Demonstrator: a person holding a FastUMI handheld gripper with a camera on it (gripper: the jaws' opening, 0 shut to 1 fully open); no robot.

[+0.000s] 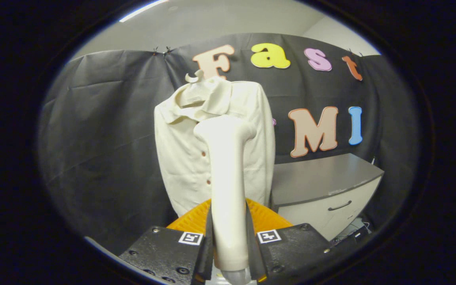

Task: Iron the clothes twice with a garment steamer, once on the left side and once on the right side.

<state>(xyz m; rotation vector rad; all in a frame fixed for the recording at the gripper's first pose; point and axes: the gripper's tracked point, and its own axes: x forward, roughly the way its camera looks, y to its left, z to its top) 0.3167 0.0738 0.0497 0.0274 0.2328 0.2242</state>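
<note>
A cream short-sleeved shirt (180, 158) with brown buttons hangs on a white hanger (193, 76) against the dark booth wall. My gripper (228, 229) is shut on the handle of a cream garment steamer (228, 166), both fingers pressing its sides. The steamer stands upright between the fingers, its head bent to the right at chest height of the shirt, right of the button line. I cannot tell whether the head touches the cloth. The steamer hides the middle of the shirt.
An orange ribbed object (267, 217) sits just beyond the fingers below the shirt's hem. A low cabinet (323, 182) with a grey top and a white drawer front stands to the right of the shirt.
</note>
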